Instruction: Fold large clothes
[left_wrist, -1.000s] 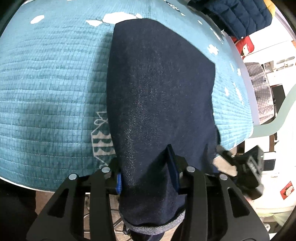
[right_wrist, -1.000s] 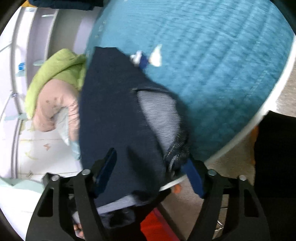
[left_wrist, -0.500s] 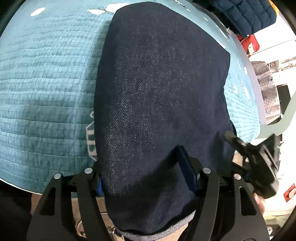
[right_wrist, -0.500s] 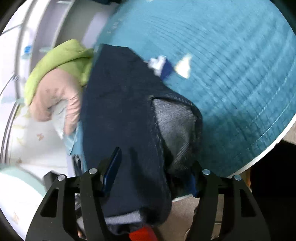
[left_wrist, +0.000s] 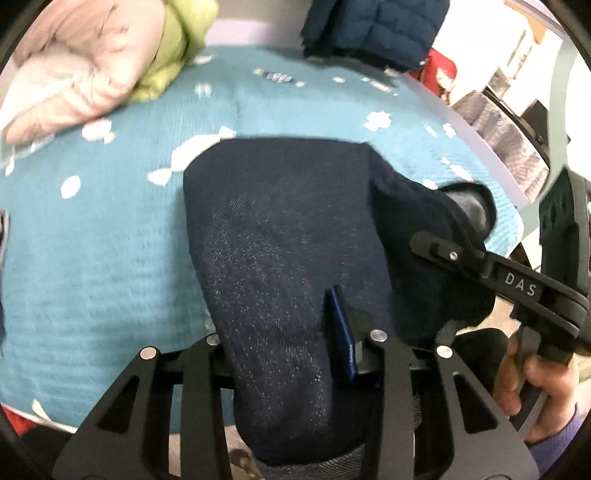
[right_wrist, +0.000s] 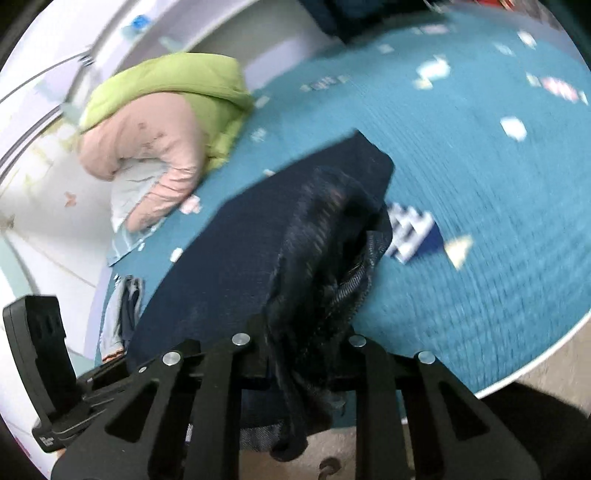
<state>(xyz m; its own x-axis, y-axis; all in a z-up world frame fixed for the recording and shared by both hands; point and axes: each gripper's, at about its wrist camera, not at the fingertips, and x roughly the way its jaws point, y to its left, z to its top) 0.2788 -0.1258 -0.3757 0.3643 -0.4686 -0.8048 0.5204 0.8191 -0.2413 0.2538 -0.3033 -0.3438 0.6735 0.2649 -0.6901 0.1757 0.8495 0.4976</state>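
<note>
The left gripper (left_wrist: 284, 332) has its jaws closing on the near end of the dark navy denim garment (left_wrist: 280, 236), the cloth bunched thick between the blue pads. The right gripper (right_wrist: 299, 332) is also closing, pinching a gathered edge of the same denim where the lighter inside weave and a seam show. The rest of the garment lies beyond both grippers on the teal quilted mat (left_wrist: 110, 240), its far edge flat against the quilting.

The step in hand looks like carrying the near end over toward the far edge to make a fold. To do it well, both grips should be firm before the cloth is pulled, since heavy denim can slip out of a half-closed pinch. The two hands should travel level with each other so the crease runs straight, and the right side's bunched cloth would want spreading before it is laid down, or the fold may come out lumpy.

The mat is printed with small white shapes and a blue-and-white patch (right_wrist: 413, 232) just beside the denim's right edge. Farther from the garment, a pale pink and lime-green padded jacket (right_wrist: 166, 125) is heaped at the mat's far left. A dark blue quilted jacket (left_wrist: 373, 33) sits past its far edge. Beyond are white furniture and walls.
</note>
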